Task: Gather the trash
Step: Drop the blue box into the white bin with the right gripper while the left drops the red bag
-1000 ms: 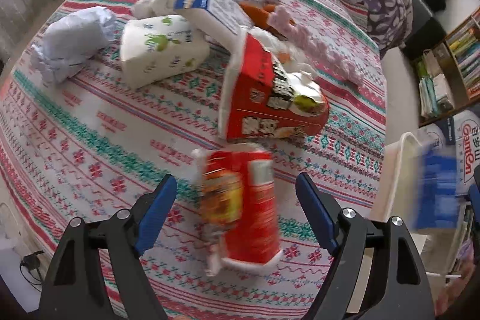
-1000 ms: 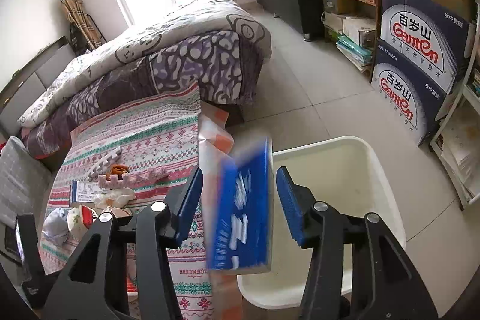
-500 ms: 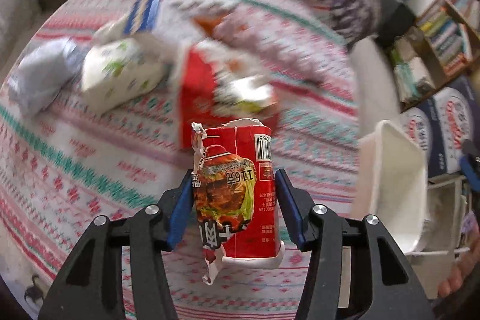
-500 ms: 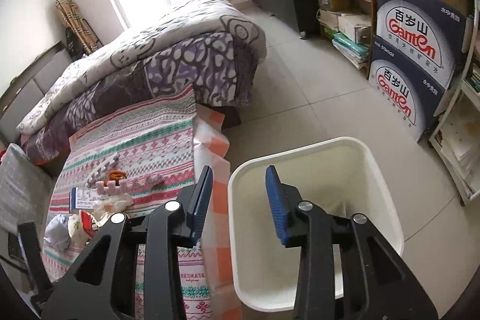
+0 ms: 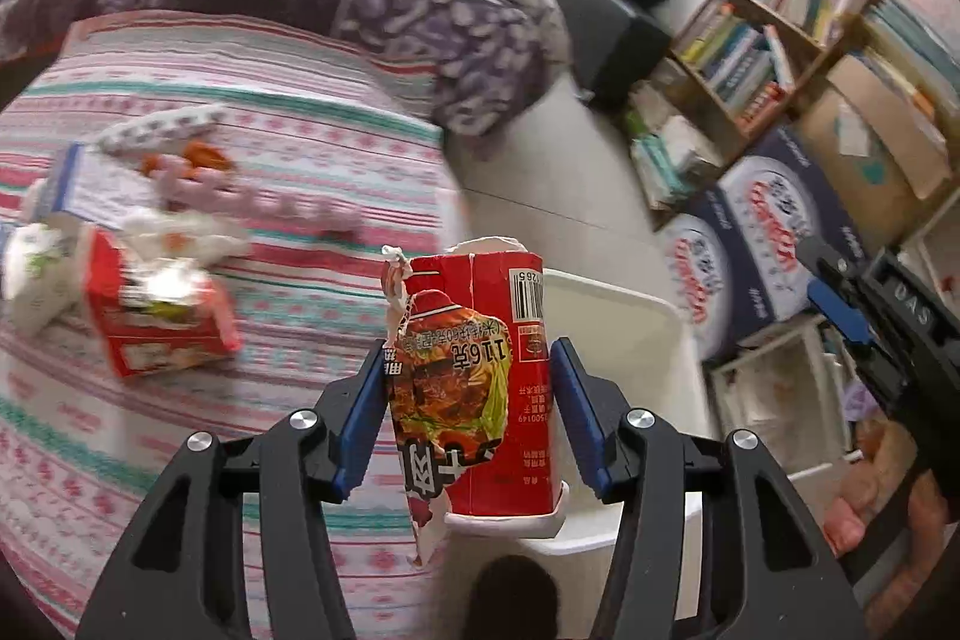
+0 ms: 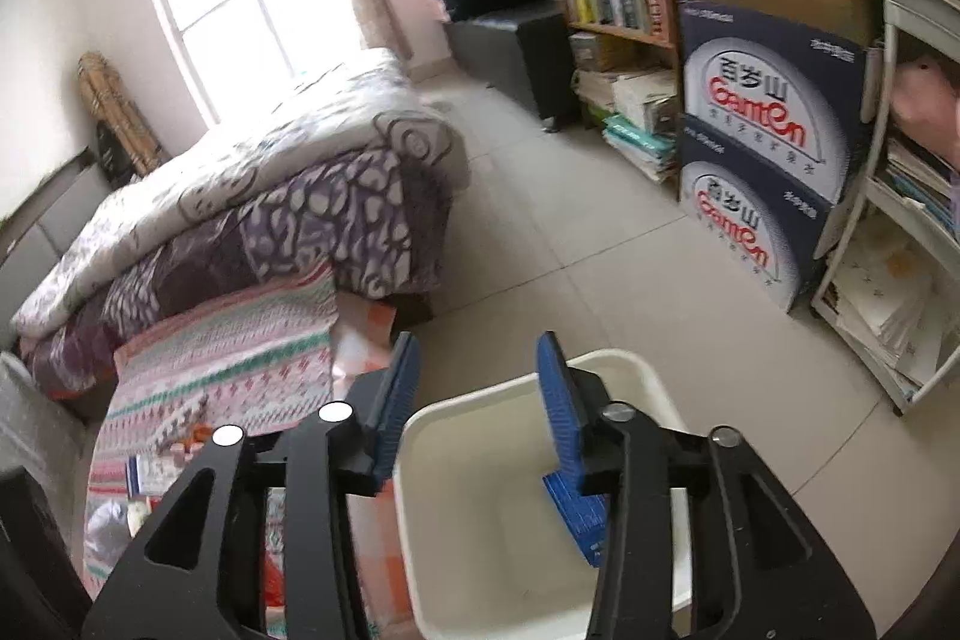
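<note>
Left gripper [image 5: 468, 415] clamped on red noodle cup [image 5: 480, 388], white bin [image 6: 498, 508] at 3 o'clock, right gripper [image 6: 477, 400] parted, empty, above bin.

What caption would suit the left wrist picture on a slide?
Left gripper carries a red noodle cup from the striped bedspread toward the white bin.

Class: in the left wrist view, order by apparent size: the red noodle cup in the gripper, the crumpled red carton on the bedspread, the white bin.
1. Red noodle cup, though nearness inflates it.
2. Crumpled red carton.
White plastic bin: mostly hidden, unrankable.
</note>
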